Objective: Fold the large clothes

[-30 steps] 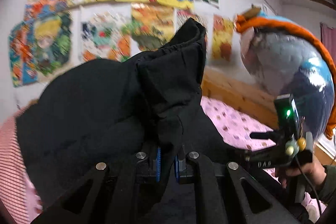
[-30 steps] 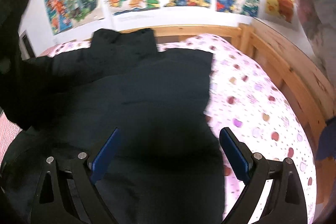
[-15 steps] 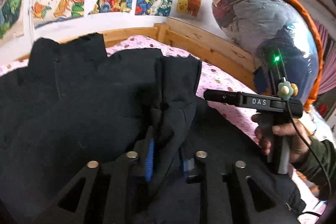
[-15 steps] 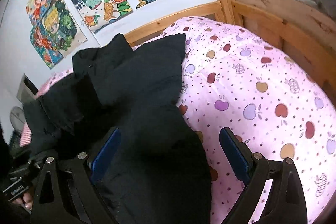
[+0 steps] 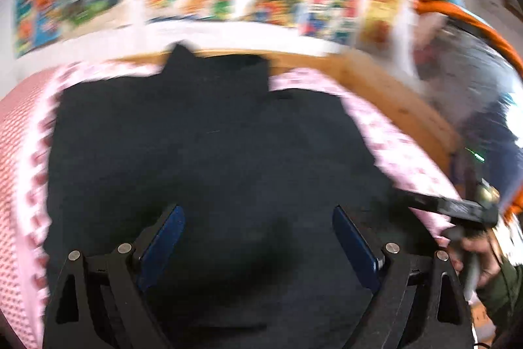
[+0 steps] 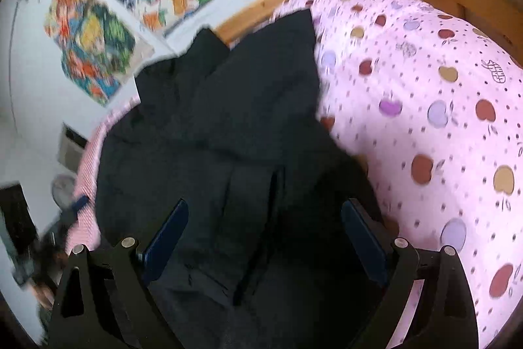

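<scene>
Black garment [image 5: 202,159] lies spread on the bed [image 6: 425,94], collar toward the wooden headboard [image 5: 385,94], a panel apparently doubled over its middle. Left gripper [image 5: 258,237]: fingers wide, empty, above the near hem. Right gripper [image 6: 264,237]: fingers wide, empty. Judged between folds; the next move calls for pinching an outer edge and carrying it across.

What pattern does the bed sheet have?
The bed sheet is pink with coloured apples and small dots, clearest in the right wrist view.
</scene>
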